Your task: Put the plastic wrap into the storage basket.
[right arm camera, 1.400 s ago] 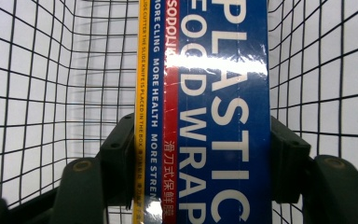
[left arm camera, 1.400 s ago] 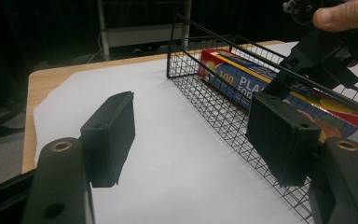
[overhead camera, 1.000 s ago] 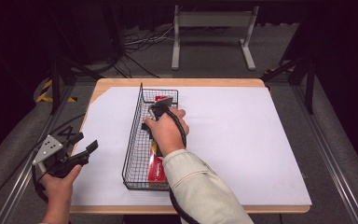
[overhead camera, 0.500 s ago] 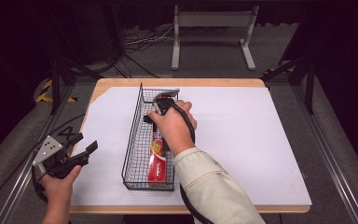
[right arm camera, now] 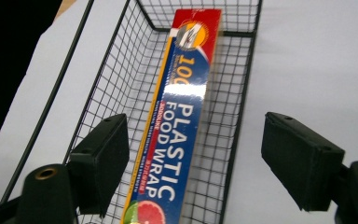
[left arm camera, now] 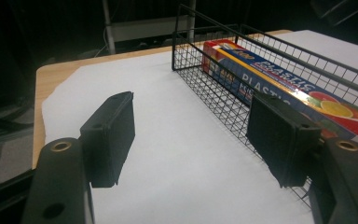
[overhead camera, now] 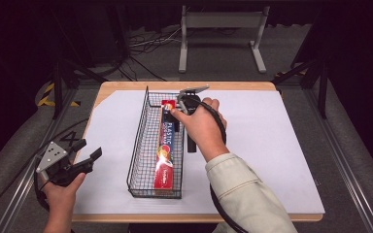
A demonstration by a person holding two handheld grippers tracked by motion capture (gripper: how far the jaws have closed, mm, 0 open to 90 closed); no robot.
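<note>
Fingers (right arm camera: 193, 163) of the right gripper spread, just opening, empty; plastic wrap box (overhead camera: 167, 145) lies in wire basket (overhead camera: 138, 145).

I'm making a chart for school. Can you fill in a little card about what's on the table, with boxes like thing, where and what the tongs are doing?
thing: box of plastic wrap
where: lying flat inside the wire basket
basket: on the white sheet on the table
right tongs: above the basket's far end, jaws wide and just been opening, nothing between the pads
left tongs: open, at the table's near left edge, empty
</note>
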